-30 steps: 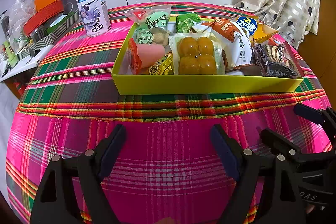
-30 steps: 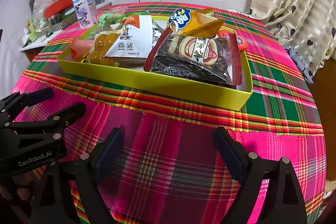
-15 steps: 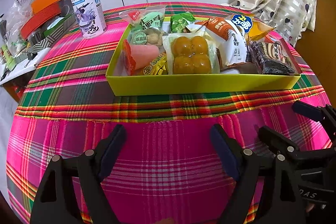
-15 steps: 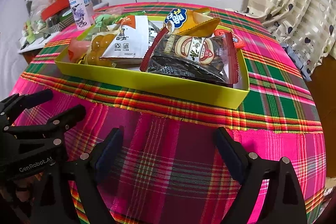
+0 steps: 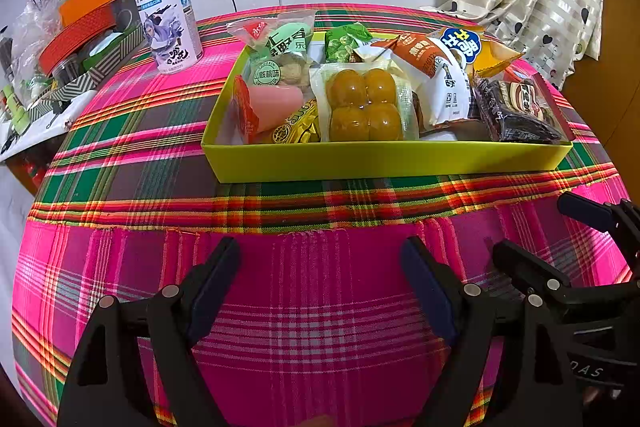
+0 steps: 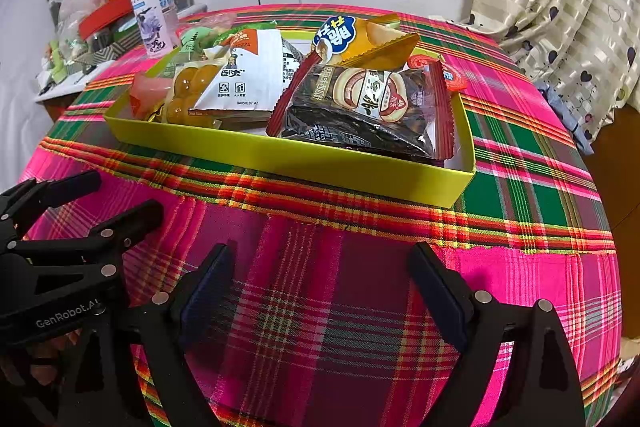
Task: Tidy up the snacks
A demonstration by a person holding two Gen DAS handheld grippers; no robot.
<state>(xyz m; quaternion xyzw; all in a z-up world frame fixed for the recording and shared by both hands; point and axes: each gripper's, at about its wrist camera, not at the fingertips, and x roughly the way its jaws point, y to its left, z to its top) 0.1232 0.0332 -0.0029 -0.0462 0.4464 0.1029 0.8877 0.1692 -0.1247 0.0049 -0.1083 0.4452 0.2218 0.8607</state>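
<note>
Yellow-green tray (image 5: 384,161) w/ snack packs piled loose is set mid-table on plaid cloth (image 5: 320,307). Left gripper (image 5: 320,267) & right gripper (image 6: 320,267) are held near it, jaws wide, nothing gripped. Risk: dark wafer pack (image 6: 360,107), overhanging others, could get knocked out if clipped on approach.

left gripper (image 5: 320,279): lower centre, jaws apart, empty | right gripper (image 5: 560,227): lower right edge | yellow tray (image 5: 384,159): centre, full of snack packets | bottle (image 5: 166,15): upper left, upright on plaid cloth (image 5: 132,147)
</note>
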